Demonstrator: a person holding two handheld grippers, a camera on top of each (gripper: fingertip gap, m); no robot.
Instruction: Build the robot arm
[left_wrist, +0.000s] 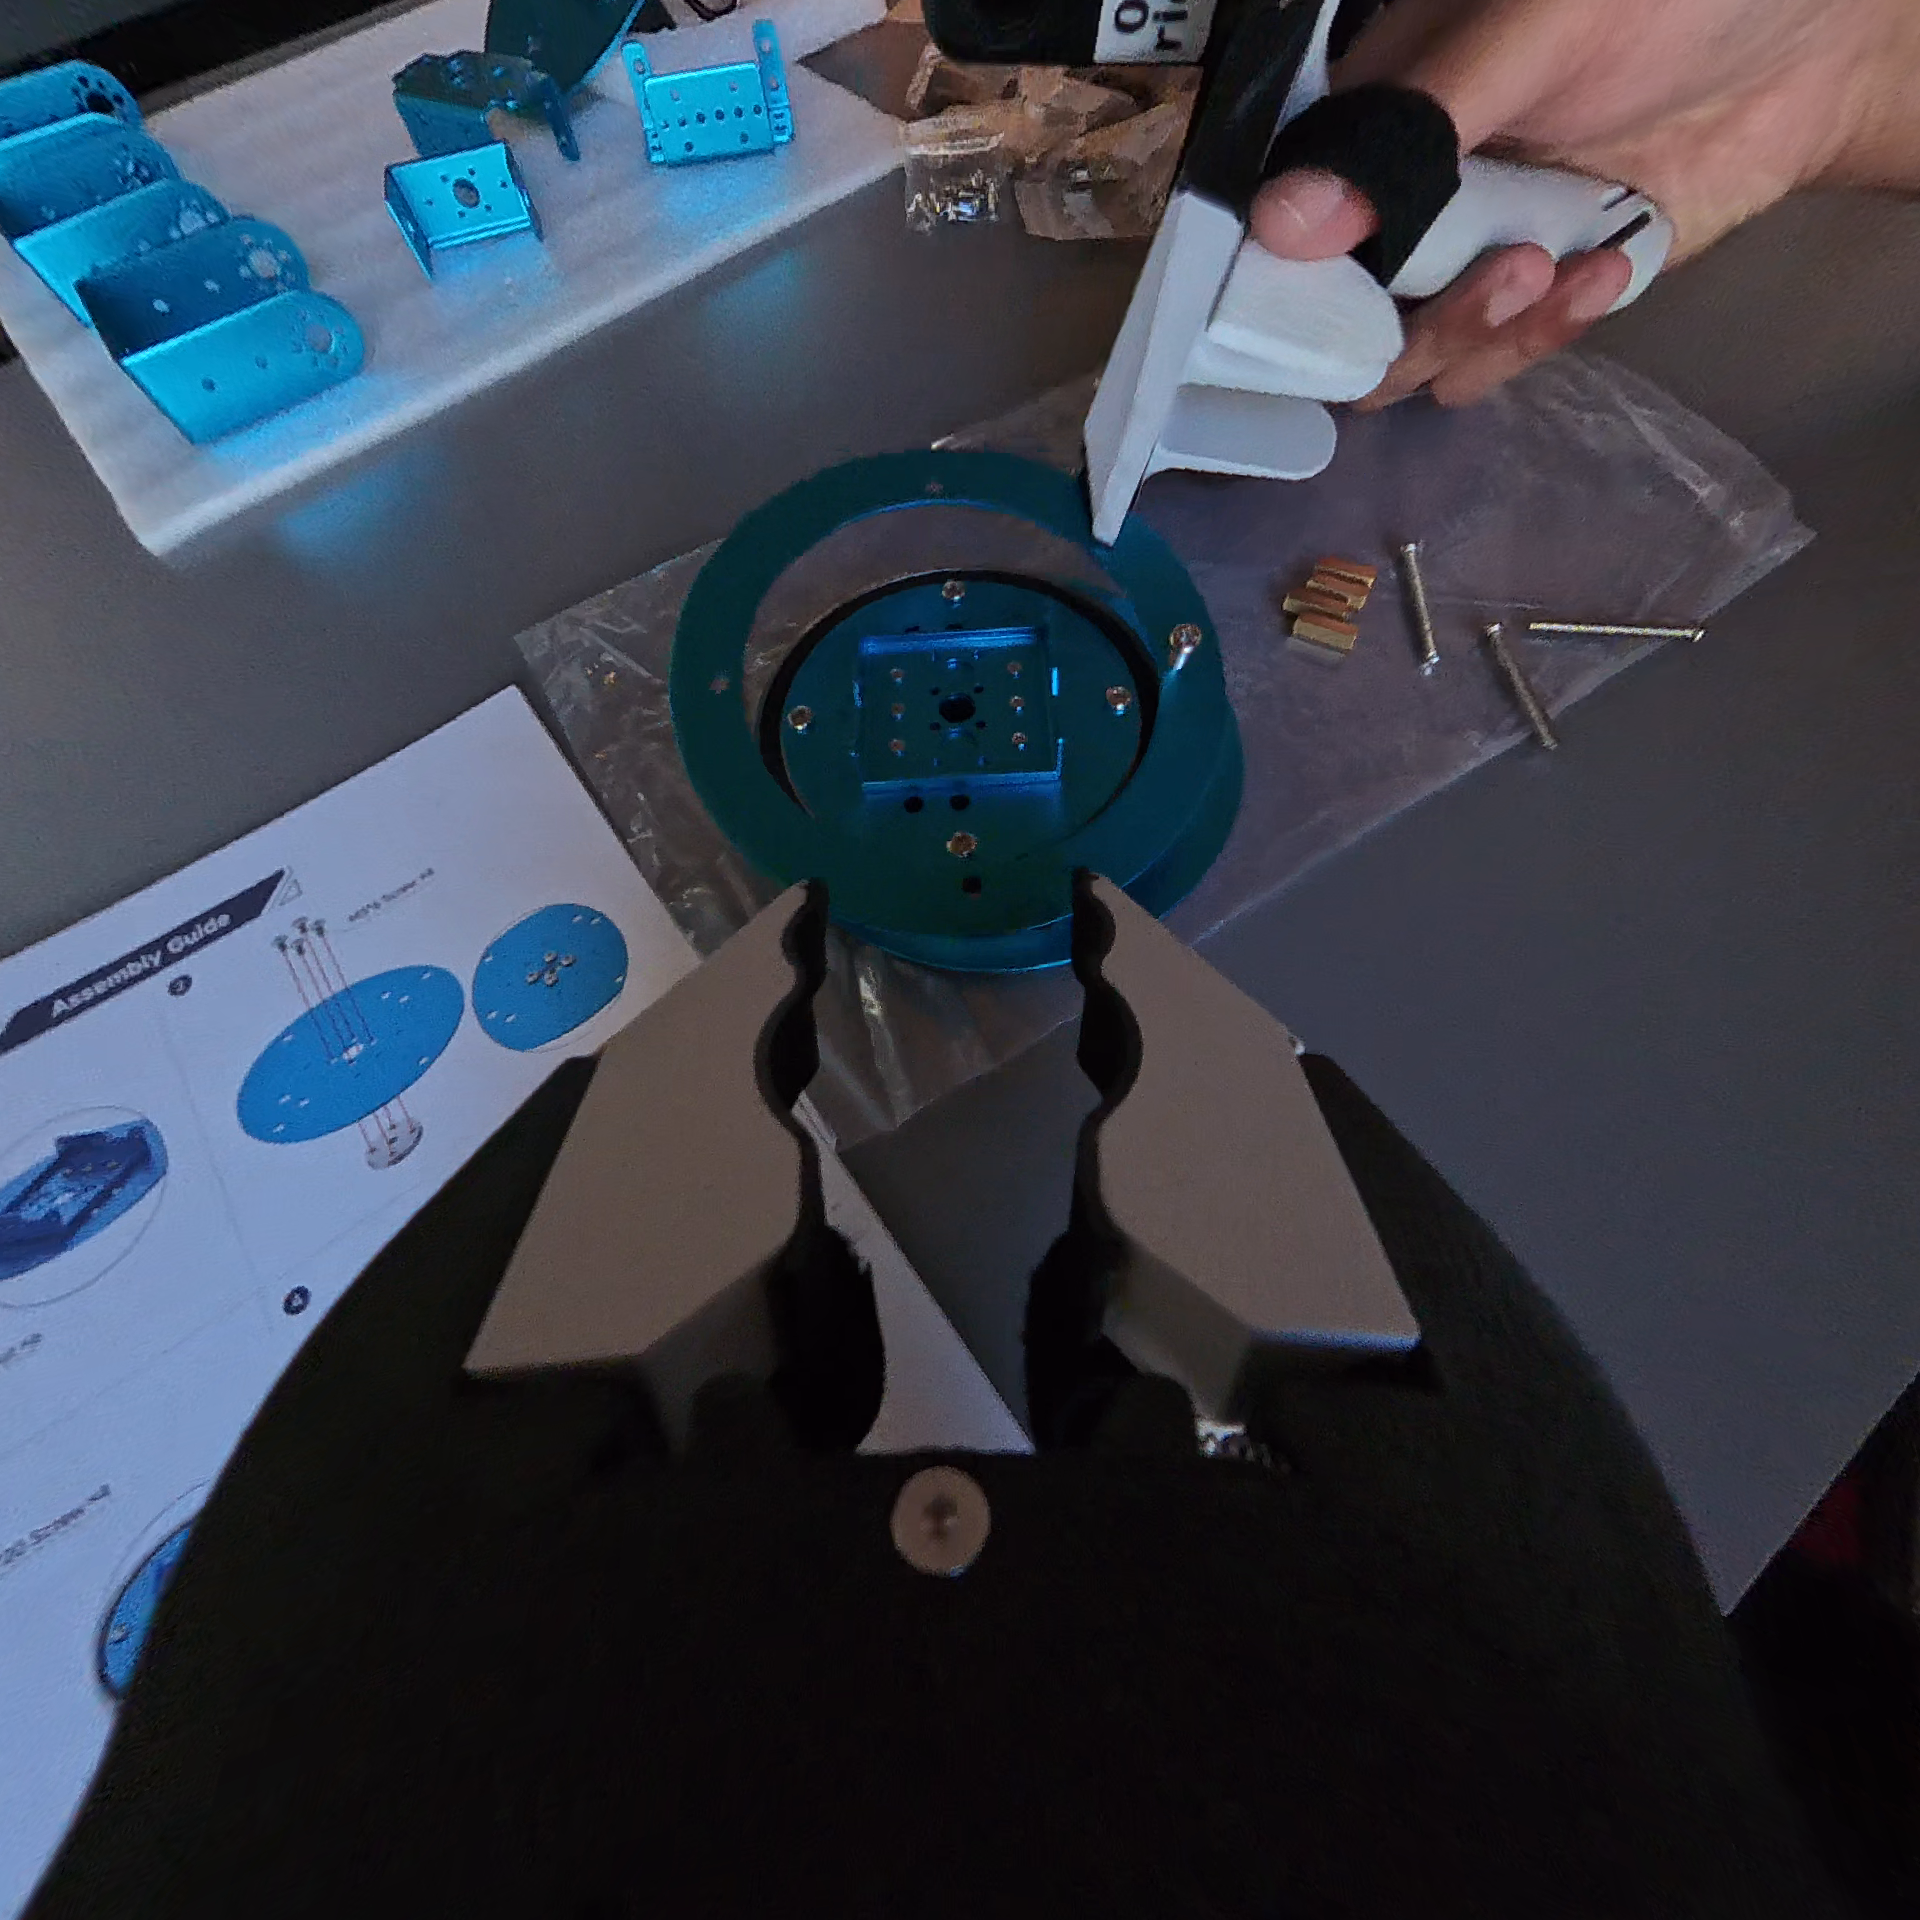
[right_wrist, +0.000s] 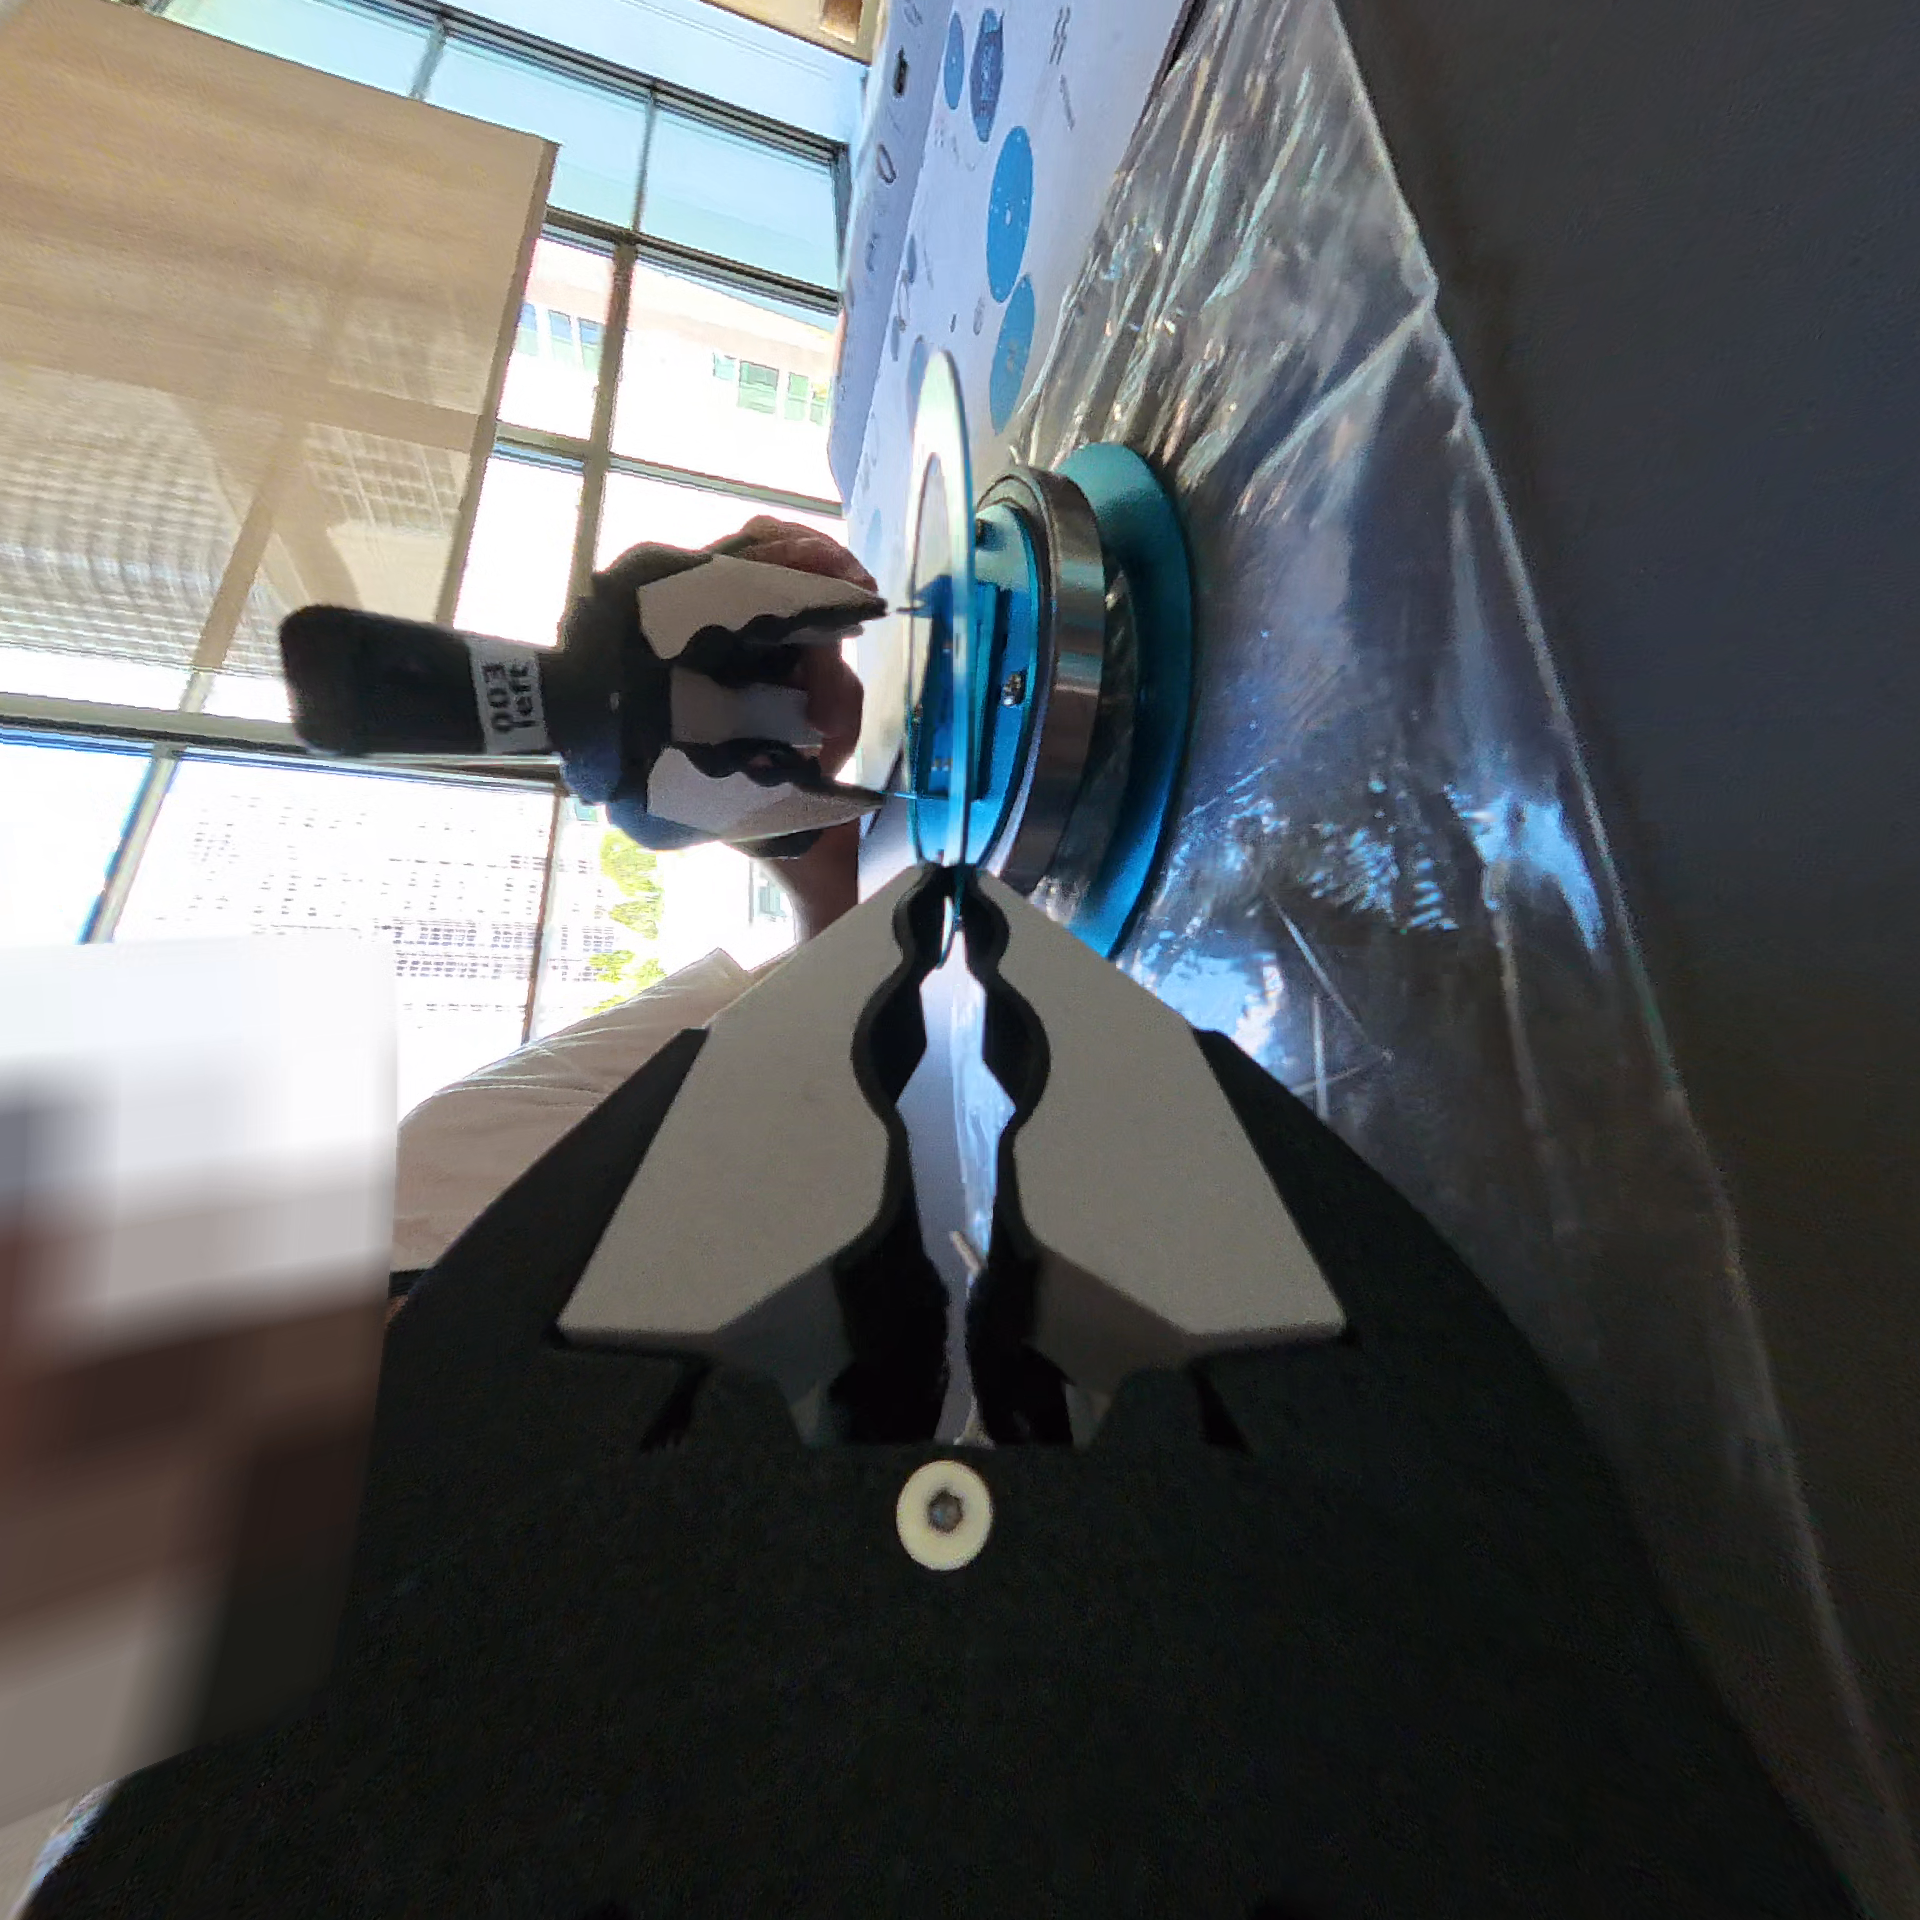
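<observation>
Fingers of the right gripper (right_wrist: 951, 904) are pressed together on the rim of a thin blue ring (left_wrist: 727, 613), holding it tilted above the base (left_wrist: 961, 727). Fingers of the left gripper (left_wrist: 945, 904) stand apart, tips at the near edge of the base; whether they touch it cannot be told. In the right wrist view the left gripper (right_wrist: 868, 712) shows beyond the ring, jaws spread, each tip close to the ring's face.

Base: a round blue assembly with a square bracket at its centre, several screws in its top plate and a metal band round its side. It rests on a clear plastic bag (left_wrist: 1507, 582) spread on the grey table (left_wrist: 1558, 1039). The ring sits off-centre over the base, its far side raised where the right gripper (left_wrist: 1107, 520) pinches it. A hand (left_wrist: 1538, 208) grips that tool.

Right of the base, on the bag: a small stack of brass spacers (left_wrist: 1328, 613) and three long screws (left_wrist: 1512, 681), lying loose and apart from each other.

Left of the base: a printed sheet (left_wrist: 312, 1039) with blue diagrams, its corner just beside the bag.

Beyond the base, well apart: a white board (left_wrist: 312, 436) carrying blue brackets (left_wrist: 208, 312), and small packets of hardware (left_wrist: 1029, 156) to the board's right.
</observation>
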